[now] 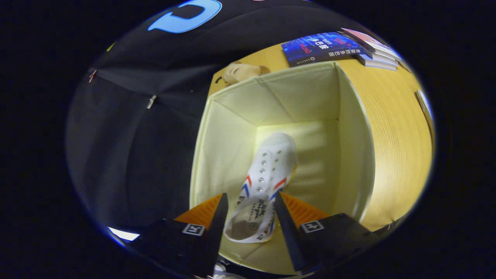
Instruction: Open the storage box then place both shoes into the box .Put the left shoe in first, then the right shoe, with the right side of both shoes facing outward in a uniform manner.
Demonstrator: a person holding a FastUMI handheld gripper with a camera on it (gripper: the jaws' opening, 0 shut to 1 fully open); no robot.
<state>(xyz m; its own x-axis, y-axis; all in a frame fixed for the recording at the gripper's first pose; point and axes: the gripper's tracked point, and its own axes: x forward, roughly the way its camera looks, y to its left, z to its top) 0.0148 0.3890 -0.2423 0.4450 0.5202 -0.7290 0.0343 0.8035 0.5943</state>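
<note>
I look down into an open cream fabric storage box (228, 147) standing on a yellow wooden table (395, 135). A white canvas shoe (267, 170) with red and blue stripes and metal eyelets is inside the box, toe pointing down toward the box floor and heel opening nearest me. My gripper (250, 195) is shut on the shoe's heel end, one finger against each side. The shoe's sole is hidden, and I cannot tell whether its toe touches the box floor.
Beyond the box lie a blue book (321, 48) and a small stack of books (376, 50). A tan soft toy (240, 71) sits behind the box's far left corner. A white object (424, 104) lies at the table's right side.
</note>
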